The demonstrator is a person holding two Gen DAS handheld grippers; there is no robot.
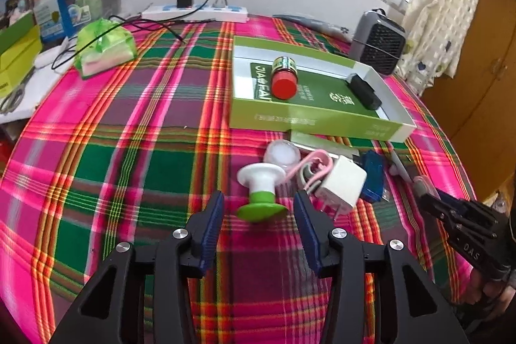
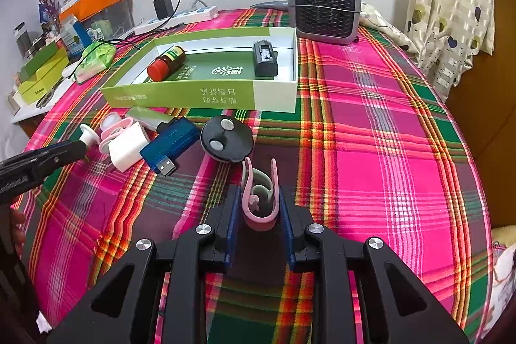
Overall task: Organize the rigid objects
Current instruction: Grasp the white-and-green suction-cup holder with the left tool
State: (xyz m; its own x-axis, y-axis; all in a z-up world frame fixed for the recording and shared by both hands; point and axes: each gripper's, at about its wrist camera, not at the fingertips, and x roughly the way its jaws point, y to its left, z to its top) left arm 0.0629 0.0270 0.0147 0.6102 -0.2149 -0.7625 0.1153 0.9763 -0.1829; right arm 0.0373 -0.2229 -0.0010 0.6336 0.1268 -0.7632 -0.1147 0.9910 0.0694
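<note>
A pink clip (image 2: 259,199) with a pale grey-green inner part sits pinched between the blue-padded fingers of the right hand-held gripper (image 2: 259,202), its two prongs pointing toward the green and white box (image 2: 206,94). This open, shallow box is the landmark: it rests on a worktop covered by a pink, green and red plaid cloth (image 2: 371,150). Inside the box, a brown bottle with a red cap (image 2: 166,63) lies on its side toward the left end, and a black rectangular block (image 2: 265,58) lies toward the right end, the two well apart. Just in front of the box, between it and the held clip, is a round black disc with two silver studs (image 2: 226,138). To the left of the disc, also in front of the box, a blue USB stick (image 2: 169,145) touches a white charger cube (image 2: 127,147); a second pink clip (image 1: 311,171) and a small clear round pot (image 1: 281,154) lie beside the cube. A white and green suction knob (image 1: 261,191) lies on its side at the left end of this cluster. The left hand-held gripper (image 1: 259,207) is spread wide and grips nothing, with the knob's green base just ahead of and between its fingertips. Behind the box, by the wall, stand a small grey fan heater (image 2: 324,7) on the right and a white power strip (image 2: 177,18) with a black adapter on the left.
</note>
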